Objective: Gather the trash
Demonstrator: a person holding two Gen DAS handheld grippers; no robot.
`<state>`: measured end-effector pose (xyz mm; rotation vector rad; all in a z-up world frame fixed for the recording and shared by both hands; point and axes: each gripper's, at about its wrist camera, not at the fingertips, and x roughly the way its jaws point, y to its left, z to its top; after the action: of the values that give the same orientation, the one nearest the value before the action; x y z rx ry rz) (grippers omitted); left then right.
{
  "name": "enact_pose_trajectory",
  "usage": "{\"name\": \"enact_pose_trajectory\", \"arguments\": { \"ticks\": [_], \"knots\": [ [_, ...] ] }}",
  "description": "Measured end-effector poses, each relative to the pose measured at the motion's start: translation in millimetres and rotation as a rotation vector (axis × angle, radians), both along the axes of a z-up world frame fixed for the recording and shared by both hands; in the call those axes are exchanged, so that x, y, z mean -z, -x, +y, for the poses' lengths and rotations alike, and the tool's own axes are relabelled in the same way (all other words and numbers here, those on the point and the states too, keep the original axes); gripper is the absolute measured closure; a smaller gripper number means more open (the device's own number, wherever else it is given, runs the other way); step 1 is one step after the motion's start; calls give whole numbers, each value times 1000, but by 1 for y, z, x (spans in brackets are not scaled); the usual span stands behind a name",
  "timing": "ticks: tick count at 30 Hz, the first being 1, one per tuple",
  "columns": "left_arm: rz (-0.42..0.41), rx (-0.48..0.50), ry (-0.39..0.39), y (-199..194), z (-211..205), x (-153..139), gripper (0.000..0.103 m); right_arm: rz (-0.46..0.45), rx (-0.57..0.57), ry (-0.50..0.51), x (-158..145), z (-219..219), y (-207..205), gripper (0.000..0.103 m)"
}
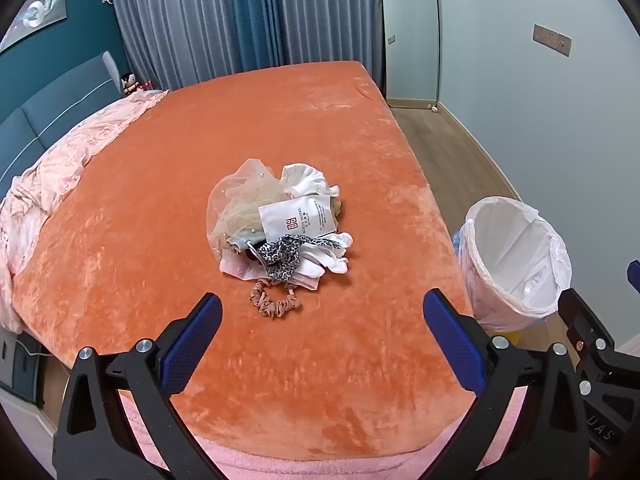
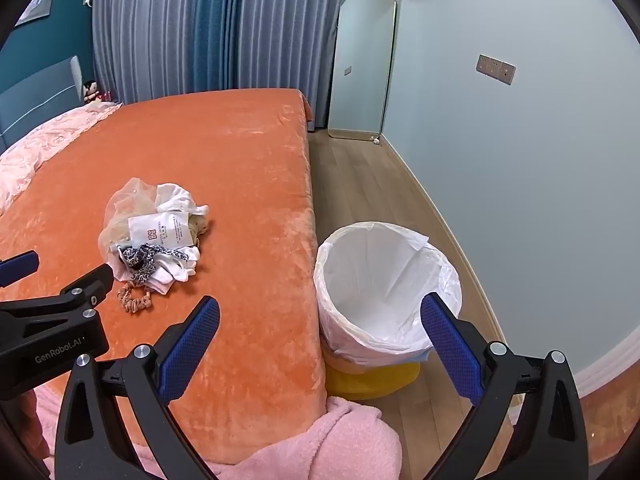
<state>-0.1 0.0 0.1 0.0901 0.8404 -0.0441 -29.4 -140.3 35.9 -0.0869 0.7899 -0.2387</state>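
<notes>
A pile of trash (image 1: 280, 224) lies mid-bed on the orange blanket (image 1: 160, 200): a white hotel packet (image 1: 298, 218), sheer netting (image 1: 236, 204), white cloths, a leopard-print band (image 1: 282, 256) and a pink scrunchie (image 1: 276, 300). The pile also shows in the right wrist view (image 2: 154, 236). My left gripper (image 1: 322, 314) is open and empty, just short of the scrunchie. My right gripper (image 2: 320, 316) is open and empty, held over the bed edge beside the white-lined bin (image 2: 384, 292). The bin also shows in the left wrist view (image 1: 516, 264).
The bin stands on the wooden floor (image 2: 360, 168) at the bed's right side. A pink quilt (image 1: 48, 184) is bunched at the bed's left. A pink fleece (image 2: 320, 444) hangs at the near edge. A mirror (image 2: 360, 64) leans against the far wall.
</notes>
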Motion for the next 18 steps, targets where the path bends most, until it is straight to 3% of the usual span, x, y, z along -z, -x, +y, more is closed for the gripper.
{"name": "enact_pose_trajectory", "arguments": {
  "ticks": [18],
  "knots": [
    [-4,-5,8,1,3,-2,7,-4,-14,10,-4,6,0,7]
  ]
}}
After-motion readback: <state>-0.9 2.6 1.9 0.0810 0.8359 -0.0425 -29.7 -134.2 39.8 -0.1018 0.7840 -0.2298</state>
